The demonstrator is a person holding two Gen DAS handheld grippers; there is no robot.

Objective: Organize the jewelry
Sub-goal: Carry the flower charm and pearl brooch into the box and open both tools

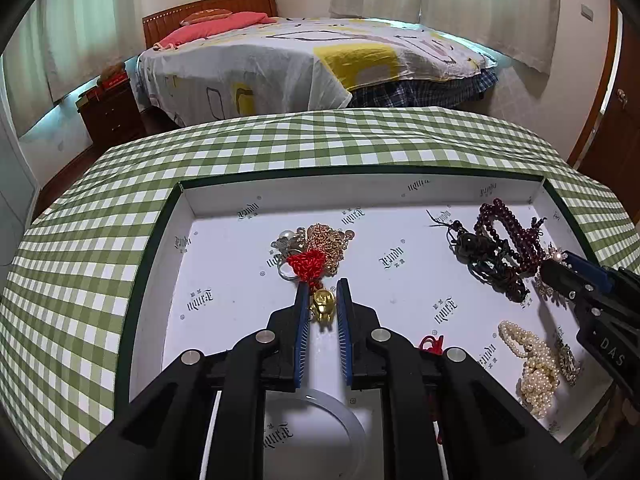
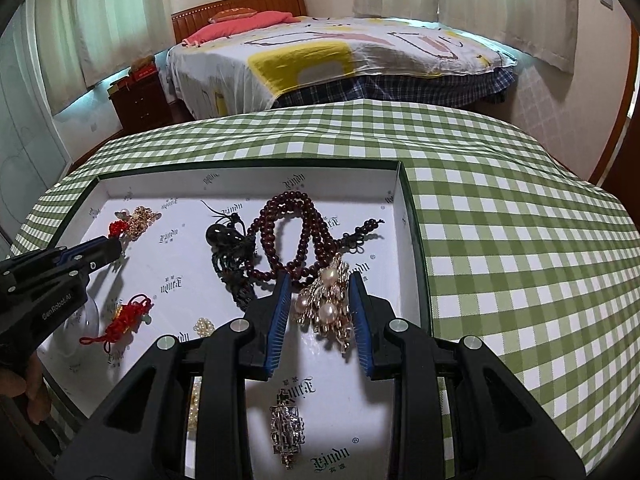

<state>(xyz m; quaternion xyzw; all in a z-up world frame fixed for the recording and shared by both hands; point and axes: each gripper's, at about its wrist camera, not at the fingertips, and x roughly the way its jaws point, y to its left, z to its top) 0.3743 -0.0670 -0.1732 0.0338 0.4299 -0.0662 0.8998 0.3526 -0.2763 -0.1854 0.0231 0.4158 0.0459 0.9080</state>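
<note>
Matt cloth tablecloth (image 1: 100, 216), glossy gold metal charm (image 1: 323, 305), shiny pearl brooch (image 2: 326, 304), smooth paper-lined tray (image 1: 224, 264)

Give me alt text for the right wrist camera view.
The right gripper straddles, jaws open, a pearl-and-gold brooch in a white-lined box on a green checked tablecloth. Dark red beads lie just beyond; a bed fills the background.

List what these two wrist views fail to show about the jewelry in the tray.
- Clear bangle, left wrist view: near half hidden under the left claw.
- Red knot charm, left wrist view: mostly behind the claw's arm.
- Pearl strand, right wrist view: only a sliver shows beside the right claw.
- Gold pile, right wrist view: too small to separate pieces.
</note>
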